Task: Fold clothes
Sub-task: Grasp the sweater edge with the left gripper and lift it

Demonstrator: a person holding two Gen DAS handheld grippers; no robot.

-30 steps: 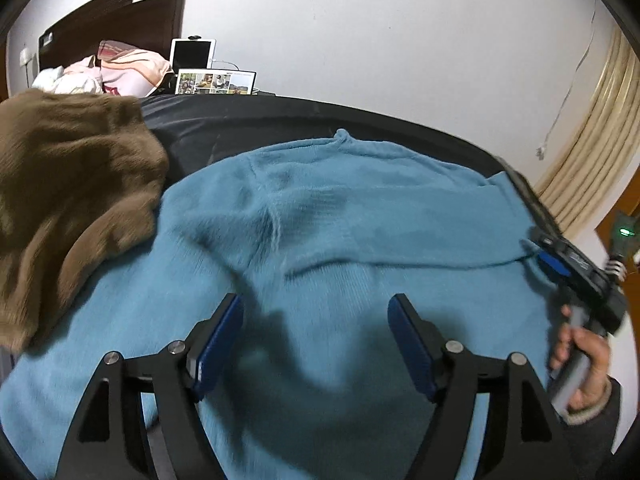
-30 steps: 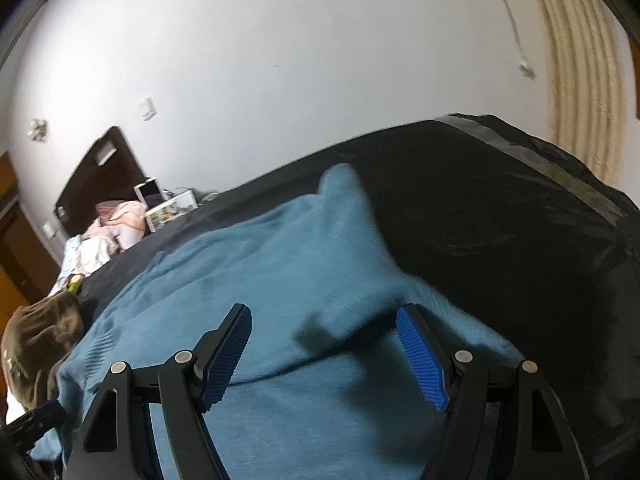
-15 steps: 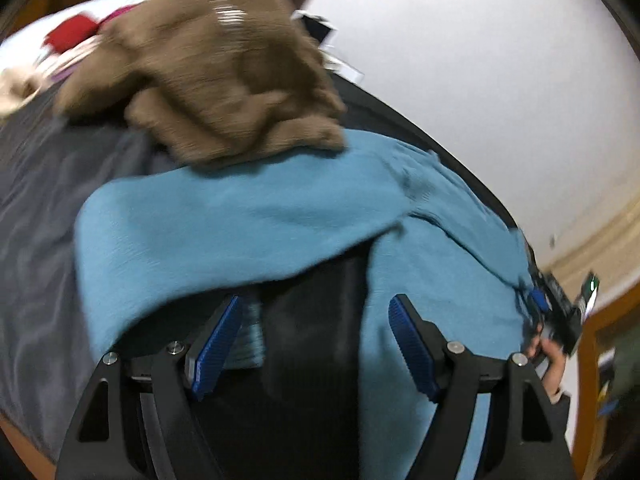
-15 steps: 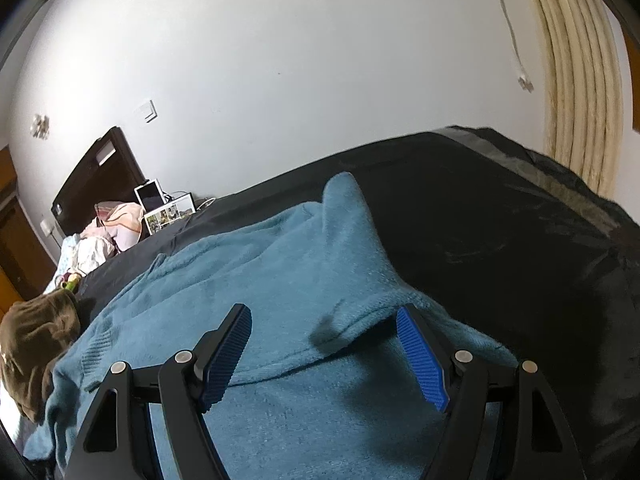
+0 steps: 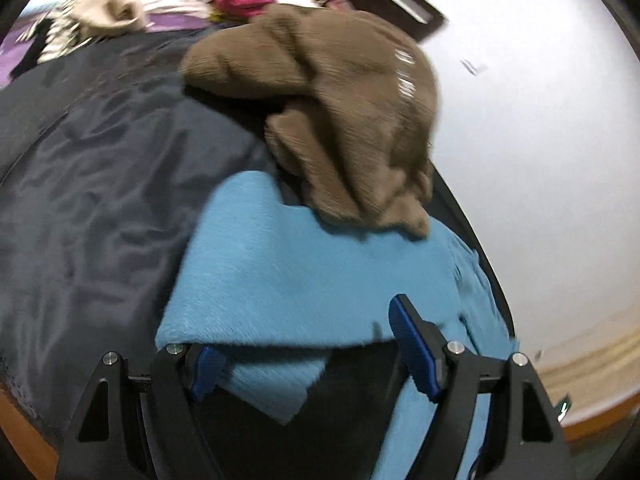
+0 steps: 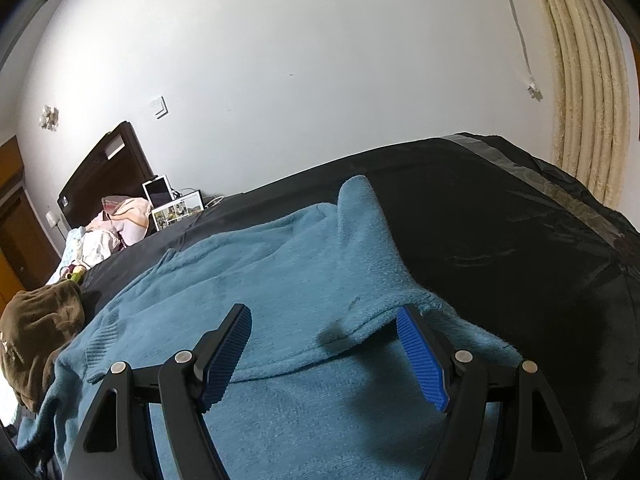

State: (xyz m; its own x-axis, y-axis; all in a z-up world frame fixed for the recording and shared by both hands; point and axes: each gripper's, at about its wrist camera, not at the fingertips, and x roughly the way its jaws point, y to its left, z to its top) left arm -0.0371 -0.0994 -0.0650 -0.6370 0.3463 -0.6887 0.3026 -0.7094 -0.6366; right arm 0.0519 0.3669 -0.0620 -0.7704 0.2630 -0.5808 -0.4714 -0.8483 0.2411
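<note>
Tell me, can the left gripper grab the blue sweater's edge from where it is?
Probably yes. The left gripper is open, and the blue sweater has an edge lying right between its blue pads. Nothing blocks it; the brown sweater sits farther back.

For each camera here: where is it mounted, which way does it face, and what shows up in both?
Left wrist: on the left gripper, tilted down at a blue sweater edge; open fingers only.
Right wrist: on the right gripper, facing down across the sweater toward the wall; open fingers only.
Shared: sweater, brown garment, dark bedcover.
</note>
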